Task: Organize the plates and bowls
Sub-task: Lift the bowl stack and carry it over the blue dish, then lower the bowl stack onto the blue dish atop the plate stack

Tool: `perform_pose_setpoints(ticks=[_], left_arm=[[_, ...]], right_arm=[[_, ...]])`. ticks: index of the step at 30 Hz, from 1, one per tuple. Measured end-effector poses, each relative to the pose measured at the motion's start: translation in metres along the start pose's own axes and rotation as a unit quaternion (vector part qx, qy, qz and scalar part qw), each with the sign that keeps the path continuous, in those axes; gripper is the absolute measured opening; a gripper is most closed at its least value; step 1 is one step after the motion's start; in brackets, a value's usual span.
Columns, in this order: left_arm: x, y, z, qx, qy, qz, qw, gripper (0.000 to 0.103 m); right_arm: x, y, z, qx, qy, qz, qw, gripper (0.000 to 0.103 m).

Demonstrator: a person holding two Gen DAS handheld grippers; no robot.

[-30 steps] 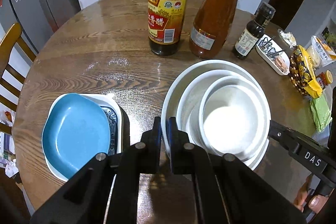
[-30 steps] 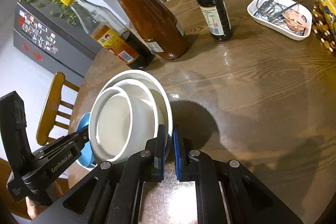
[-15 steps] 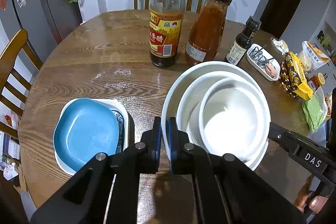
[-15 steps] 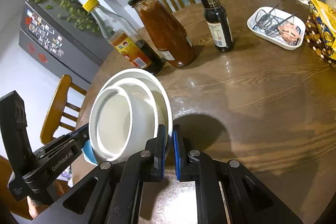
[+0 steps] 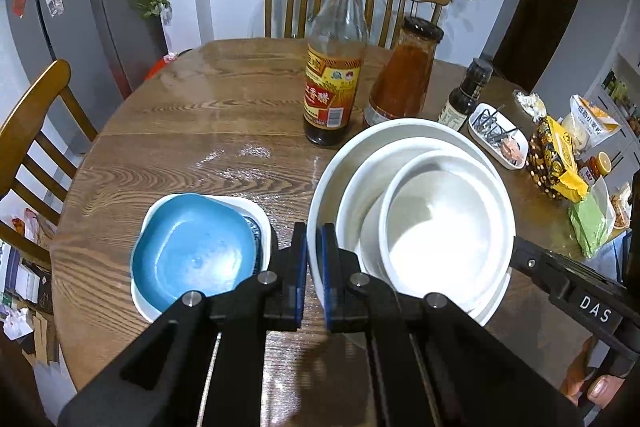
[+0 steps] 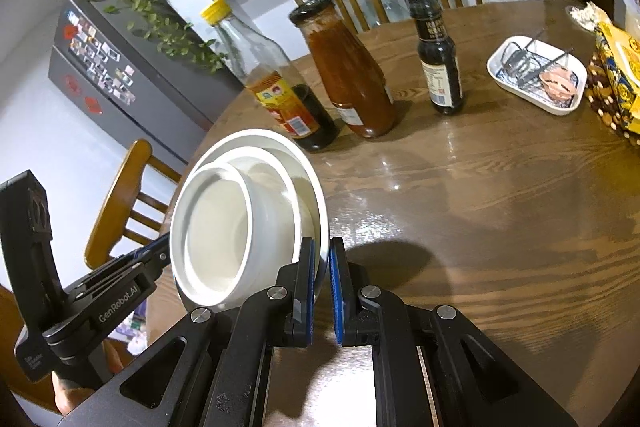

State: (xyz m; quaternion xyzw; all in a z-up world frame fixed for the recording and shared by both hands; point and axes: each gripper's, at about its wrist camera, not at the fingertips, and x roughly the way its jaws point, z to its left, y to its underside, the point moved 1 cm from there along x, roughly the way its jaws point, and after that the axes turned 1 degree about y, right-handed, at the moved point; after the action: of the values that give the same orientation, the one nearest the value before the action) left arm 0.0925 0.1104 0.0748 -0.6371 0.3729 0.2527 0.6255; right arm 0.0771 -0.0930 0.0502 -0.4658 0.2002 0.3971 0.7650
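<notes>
Both tongs [image 5: 314, 267] [image 6: 322, 291] clamp opposite rims of the nested white bowls [image 5: 412, 223].

Three nested white bowls [image 5: 444, 227], one blue plate [image 5: 192, 251] on one white dish [image 5: 260, 215], three bottles [image 5: 334, 67], three chairs [image 5: 36, 131], two grippers [image 5: 314, 267].

The room light is soft and a little dim, coming from above, and it makes white glare patches on the glossy bench [image 5: 224, 131]. A dark shadow [image 6: 396, 263] lies under the lifted bowls. Both views are sharp but bend strongly, with black corners.
</notes>
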Motion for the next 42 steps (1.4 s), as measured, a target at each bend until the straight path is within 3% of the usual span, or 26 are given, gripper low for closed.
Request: perform_pose_setpoints(ticks=[19, 33, 42], left_arm=[[-0.020, 0.003, 0.038, -0.019, -0.030, -0.013, 0.9993, 0.003], [-0.016, 0.003, 0.075, -0.040, -0.035, -0.001, 0.9986, 0.003], [-0.007, 0.007, 0.112, -0.062, -0.063, 0.017, 0.9960, 0.003]], right_arm=[[0.014, 0.006, 0.044, -0.023, -0.023, 0.005, 0.999, 0.011], [0.038, 0.013, 0.072, -0.024, -0.031, 0.017, 0.999, 0.011], [0.073, 0.016, 0.097, -0.032, -0.044, 0.045, 0.997, 0.011]])
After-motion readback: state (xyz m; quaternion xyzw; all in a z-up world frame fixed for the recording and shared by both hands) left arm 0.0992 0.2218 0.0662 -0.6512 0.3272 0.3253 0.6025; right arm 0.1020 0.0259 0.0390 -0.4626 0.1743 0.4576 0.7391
